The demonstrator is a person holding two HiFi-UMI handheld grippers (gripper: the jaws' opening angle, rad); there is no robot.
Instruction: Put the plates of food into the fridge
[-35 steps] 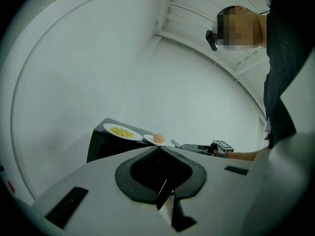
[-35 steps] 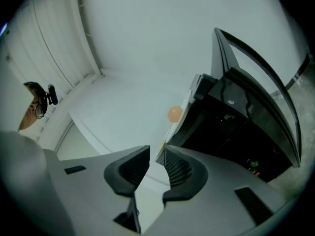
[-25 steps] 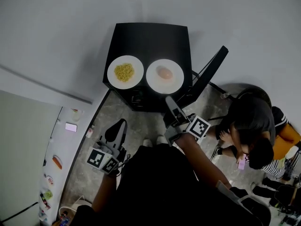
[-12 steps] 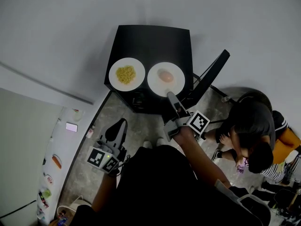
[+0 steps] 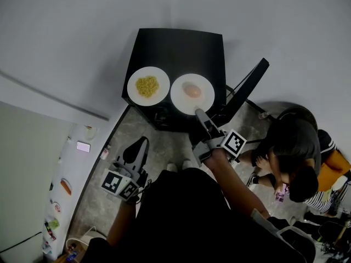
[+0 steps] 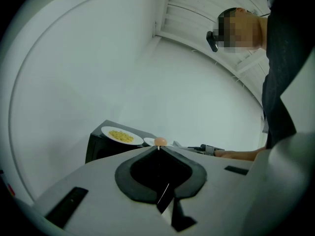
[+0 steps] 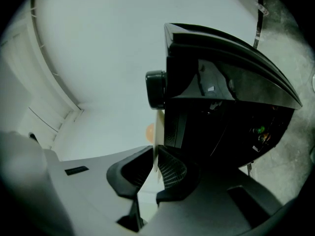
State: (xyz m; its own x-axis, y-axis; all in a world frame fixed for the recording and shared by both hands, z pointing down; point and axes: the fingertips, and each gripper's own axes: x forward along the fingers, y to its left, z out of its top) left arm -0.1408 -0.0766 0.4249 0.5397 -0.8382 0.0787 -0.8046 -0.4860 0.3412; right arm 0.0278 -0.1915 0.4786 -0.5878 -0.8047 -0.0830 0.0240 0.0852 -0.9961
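- Nearest, down by the body: left gripper [image 5: 138,148], clenched pad to pad on nothing, held level and idle. Probably kept free for the fridge door.
- Off to the left of those closed jaws, low down: a white door with magnets [image 5: 66,171], likely the fridge. Well apart from both plates, so a carry ahead.
- Further out: right gripper [image 5: 199,115], rolled onto its side. Looks done so that one jaw goes over a rim and the other under it.
- Just been closing, and now pinched on the near rim of the plate with the pale round food [image 5: 180,99]. Thin white edge caught straight between the pads, the food itself just past the jaw tips.
- Gripped at the rim, it seems, to keep the pads off the food and the plate flat.
- Under that plate: the black table [image 5: 181,48]. Plate apparently resting at its near edge, not yet lifted as far as can be judged.
- Left of the right jaws, just beside the gripped plate: the plate with the yellow food [image 5: 157,98], untouched, waiting its turn.
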